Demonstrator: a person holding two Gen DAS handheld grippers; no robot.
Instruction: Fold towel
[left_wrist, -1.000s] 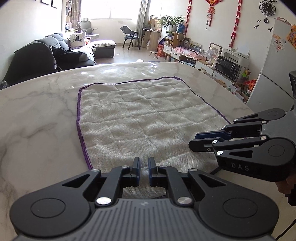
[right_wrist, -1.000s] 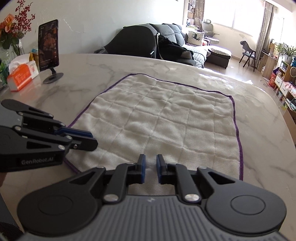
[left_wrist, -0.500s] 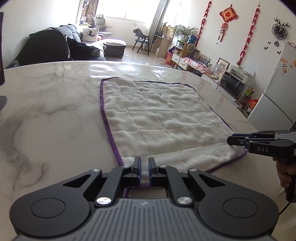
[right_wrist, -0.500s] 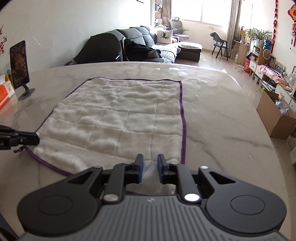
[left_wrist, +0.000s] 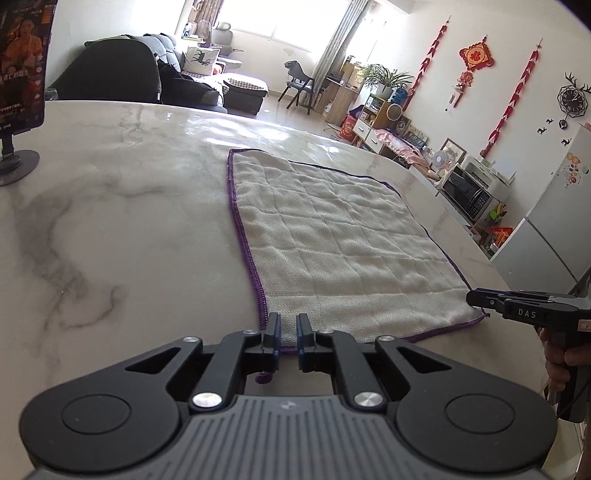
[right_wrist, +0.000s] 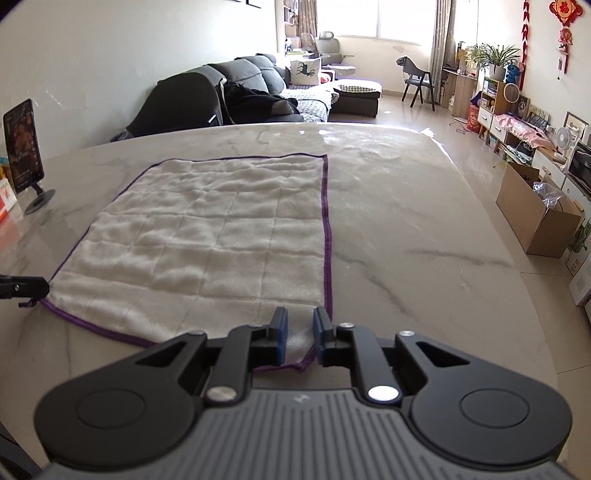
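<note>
Both grippers have spread apart since a second ago, when they sat side by side over the middle of the towel's near edge; each now sits at one near corner.

The white marble tabletop with grey veins (left_wrist: 110, 229) fills most of both views, though its near edge is hidden behind the gripper bodies. On it lies the task's thing, a cream waffle-weave towel with purple stitched edging (left_wrist: 332, 240), flat and unfolded, reaching from the near edge toward the far side of the tabletop.

The left gripper (left_wrist: 287, 332) has its blue-padded fingers a narrow gap apart over the towel's near left corner; the corner passes between them, but whether the pads actually pinch the cloth cannot be told. A small purple loop of edging hangs below the left finger. From the right wrist view only its black tip (right_wrist: 26, 287) shows at the frame's left edge, touching that corner.

The right gripper (right_wrist: 299, 334) stands with fingers apart, the near right corner of the towel (right_wrist: 207, 240) lying in the gap, not squeezed. From the left view it appears side-on (left_wrist: 480, 298), its finger gap hidden.

A black phone on a round stand (left_wrist: 22, 74) is at the tabletop's far left, cut off by the frame.
</note>
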